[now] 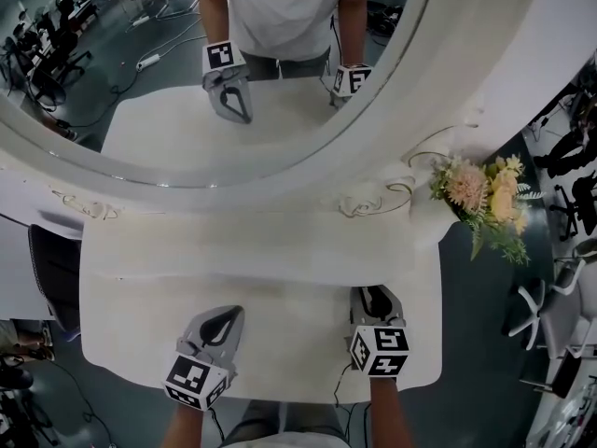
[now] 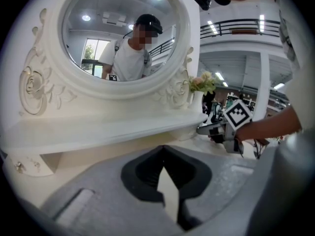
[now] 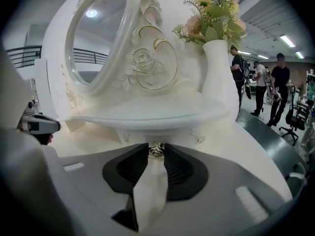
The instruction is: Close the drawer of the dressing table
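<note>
My right gripper [image 1: 374, 297] reaches to the front of the small drawer [image 3: 162, 134] that sits under the raised shelf [image 3: 147, 114] of the dressing table. Its 2 jaws are drawn in to a narrow gap, and the drawer's round metallic knob [image 3: 156, 150] sits pinched between their tips. From here I cannot tell how far the drawer stands out from under the shelf.

My left gripper [image 2: 163, 151] rests low over the pale top of the desk [image 1: 280, 343], well to the left of the right one. Its jaws are brought together so that the tips meet, and nothing is between them.

The big round mirror [image 1: 280, 63] rises behind the shelf in its carved white frame and reflects both grippers. A white vase [image 3: 216, 77] with peach and yellow flowers [image 1: 485, 194] stands on the right end of the shelf, near the carved rose on the frame.
</note>
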Action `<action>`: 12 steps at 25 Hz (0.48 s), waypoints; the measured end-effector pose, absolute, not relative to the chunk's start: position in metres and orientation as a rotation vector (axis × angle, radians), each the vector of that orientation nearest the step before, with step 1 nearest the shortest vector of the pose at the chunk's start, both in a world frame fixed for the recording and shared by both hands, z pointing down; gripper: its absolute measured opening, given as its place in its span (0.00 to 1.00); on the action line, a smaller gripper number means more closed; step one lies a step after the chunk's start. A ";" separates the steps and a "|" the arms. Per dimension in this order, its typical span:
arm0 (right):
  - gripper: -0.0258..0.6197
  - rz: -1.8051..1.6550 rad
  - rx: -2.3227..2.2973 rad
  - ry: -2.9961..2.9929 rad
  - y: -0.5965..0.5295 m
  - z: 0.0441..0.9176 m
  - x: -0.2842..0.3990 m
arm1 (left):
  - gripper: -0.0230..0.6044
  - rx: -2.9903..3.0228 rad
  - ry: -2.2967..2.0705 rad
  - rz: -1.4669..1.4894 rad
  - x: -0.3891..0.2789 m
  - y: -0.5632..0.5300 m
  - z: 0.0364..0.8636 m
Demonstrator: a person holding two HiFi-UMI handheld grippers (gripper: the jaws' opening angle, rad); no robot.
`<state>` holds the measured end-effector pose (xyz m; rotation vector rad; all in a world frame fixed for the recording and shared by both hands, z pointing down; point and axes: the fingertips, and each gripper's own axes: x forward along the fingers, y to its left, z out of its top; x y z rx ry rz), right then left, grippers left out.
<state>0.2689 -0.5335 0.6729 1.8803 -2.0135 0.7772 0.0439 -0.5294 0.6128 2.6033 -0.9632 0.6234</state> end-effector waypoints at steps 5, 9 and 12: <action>0.19 0.777 1.885 -2.003 -0.529 0.671 0.270 | 0.03 2.605 -0.969 0.617 0.043 -0.525 0.610; 0.20 0.777 1.882 -1.999 -0.520 0.669 0.270 | 0.03 2.604 -0.968 0.612 0.039 -0.518 0.609; 0.20 0.785 1.894 -1.985 -0.507 0.666 0.272 | 0.03 2.615 -0.963 0.608 0.038 -0.512 0.604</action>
